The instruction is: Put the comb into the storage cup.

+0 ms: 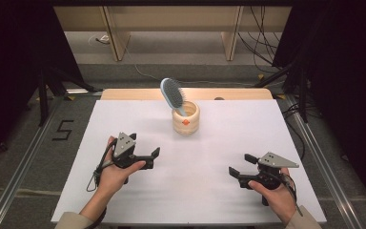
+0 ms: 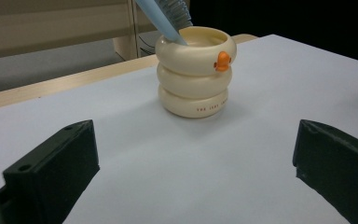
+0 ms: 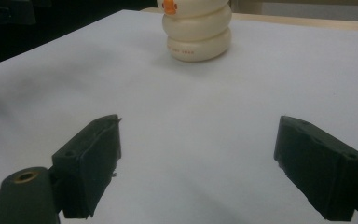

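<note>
Hairbrush (image 1: 173, 94) leaning in cream holder (image 1: 186, 120), bare white table (image 1: 205, 191) between it and both tongs.

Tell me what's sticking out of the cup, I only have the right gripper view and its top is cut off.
Observer: A hairbrush stands in the cup, handle down, with its blue-grey head leaning left in the high view.
Operator: Where is the other gripper?
Observer: The left gripper sits on the table near the cup's left front, jaws open and holding nothing.
Operator: And mine, relative to the cup?
Observer: The right gripper is to the cup's right front, also open, farther from it than the left one in the high view.
</note>
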Demonstrator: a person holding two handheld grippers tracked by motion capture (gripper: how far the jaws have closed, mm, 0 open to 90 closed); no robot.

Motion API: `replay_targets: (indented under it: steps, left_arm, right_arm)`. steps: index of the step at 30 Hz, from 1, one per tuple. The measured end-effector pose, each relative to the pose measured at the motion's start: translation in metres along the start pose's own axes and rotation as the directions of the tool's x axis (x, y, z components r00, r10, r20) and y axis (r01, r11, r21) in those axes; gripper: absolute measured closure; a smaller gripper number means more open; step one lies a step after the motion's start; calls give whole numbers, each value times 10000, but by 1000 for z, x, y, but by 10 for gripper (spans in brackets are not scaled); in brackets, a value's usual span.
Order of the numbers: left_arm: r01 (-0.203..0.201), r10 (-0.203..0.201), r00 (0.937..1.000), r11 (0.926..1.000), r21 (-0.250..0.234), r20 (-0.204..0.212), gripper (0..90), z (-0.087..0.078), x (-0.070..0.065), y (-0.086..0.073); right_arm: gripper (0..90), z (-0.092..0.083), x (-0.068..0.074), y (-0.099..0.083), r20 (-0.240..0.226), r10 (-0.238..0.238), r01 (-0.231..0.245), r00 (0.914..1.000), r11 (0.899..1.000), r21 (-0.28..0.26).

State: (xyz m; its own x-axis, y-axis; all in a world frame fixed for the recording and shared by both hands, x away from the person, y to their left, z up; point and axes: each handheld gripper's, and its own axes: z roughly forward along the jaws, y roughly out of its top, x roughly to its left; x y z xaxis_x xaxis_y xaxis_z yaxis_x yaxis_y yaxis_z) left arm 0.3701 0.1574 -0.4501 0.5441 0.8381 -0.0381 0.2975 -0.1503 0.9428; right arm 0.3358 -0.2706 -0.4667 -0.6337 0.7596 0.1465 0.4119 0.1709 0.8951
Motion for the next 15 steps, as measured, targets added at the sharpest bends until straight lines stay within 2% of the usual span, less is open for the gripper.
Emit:
replay_targets:
  steps: [6,15]
  left_arm:
    - [44,-44,10000,10000,8,-19,0,-7,4,-9]
    - [33,-32,9995,10000,33,-302,0,-21,12,-20]
  right_arm:
    - [155,0,-1,0,-10,-34,34,10000,10000,25]
    - [155,-1,-1,0,-41,-64,64,10000,10000,25]
